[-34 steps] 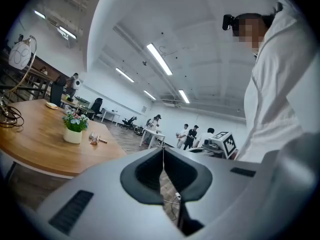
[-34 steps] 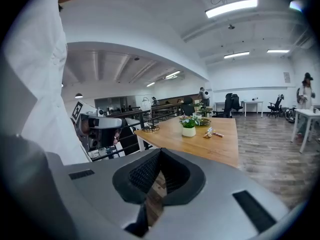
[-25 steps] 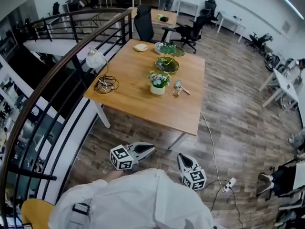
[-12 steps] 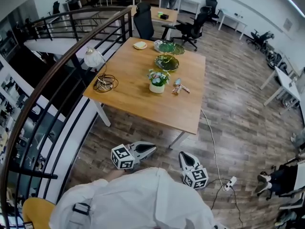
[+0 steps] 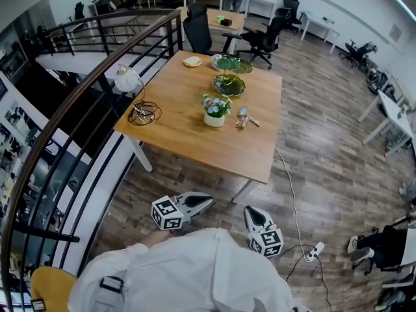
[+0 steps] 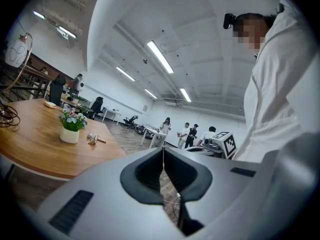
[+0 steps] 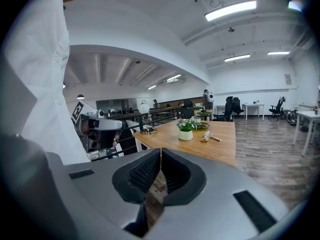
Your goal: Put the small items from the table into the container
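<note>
Several small wrapped items (image 5: 244, 118) lie on the wooden table (image 5: 195, 142), right of a white pot of flowers (image 5: 216, 110). A green glass bowl (image 5: 228, 85) stands behind them, with a second green dish (image 5: 230, 63) farther back. Both grippers hang well short of the table, in front of the person's white sleeves. My left gripper (image 5: 208, 201) points right, shut and empty. My right gripper (image 5: 249, 212) points toward the table, also shut and empty. The left gripper view shows its jaws (image 6: 163, 150) closed, with the items (image 6: 93, 139) far off. The right gripper view shows the same (image 7: 160, 152), items (image 7: 208, 136) beyond.
A desk lamp (image 5: 128, 79) and a coiled cable (image 5: 144, 114) sit at the table's left edge, beside a black stair railing (image 5: 84, 96). A small yellow dish (image 5: 192, 62) lies at the back. A white cord (image 5: 290, 200) and power strip (image 5: 312, 251) lie on the floor. Office chairs (image 5: 198, 30) stand behind.
</note>
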